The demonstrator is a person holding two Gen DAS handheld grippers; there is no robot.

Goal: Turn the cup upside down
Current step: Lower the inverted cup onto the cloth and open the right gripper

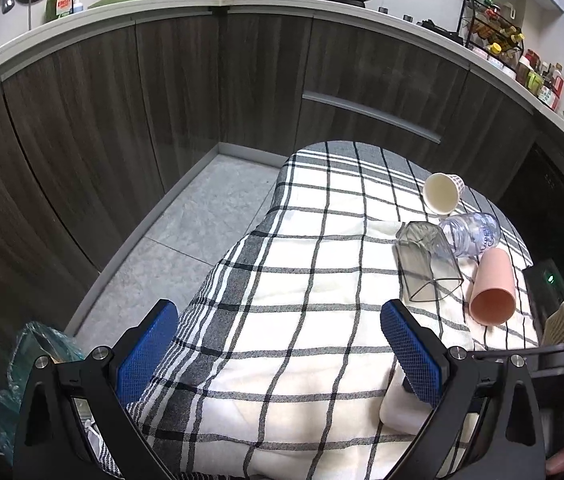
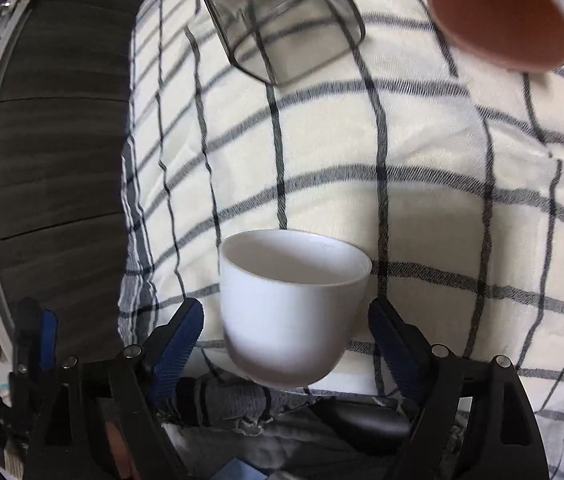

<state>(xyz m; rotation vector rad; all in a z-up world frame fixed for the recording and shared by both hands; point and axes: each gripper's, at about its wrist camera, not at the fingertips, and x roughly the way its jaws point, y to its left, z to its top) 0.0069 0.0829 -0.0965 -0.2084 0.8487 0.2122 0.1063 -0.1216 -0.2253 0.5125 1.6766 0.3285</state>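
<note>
The right claw (image 2: 286, 326) stands wide, its blue-padded fingers (image 2: 175, 346) spread on either side of the white cup (image 2: 292, 308) with a visible gap at each side; neither pad touches the wall. The white cup is plain, glossy and handleless, with a round rim and a body tapering toward a narrower base. It stands mouth up, slightly tilted in this view, and its interior shows nothing inside. It sits between the two fingers, close to the claw body, on the checked cloth (image 2: 422, 152) that covers the tabletop, near the cloth's near edge.

Beyond the cup, well apart from it, a clear grey tumbler (image 2: 282, 28) lies on its side with its mouth facing the camera. To its right a pink cup (image 2: 502, 16) also lies on its side, mouth toward the camera.

The left claw (image 1: 277, 350) is likewise wide, with nothing between its blue pads, held over the near part of the same cloth. In its view a cream paper cup (image 1: 442, 192) and a clear plastic bottle (image 1: 472, 234) lie at the far right of the cloth, just beside the tumbler. Dark wood-grain cabinets (image 1: 161, 92) stand behind.
</note>
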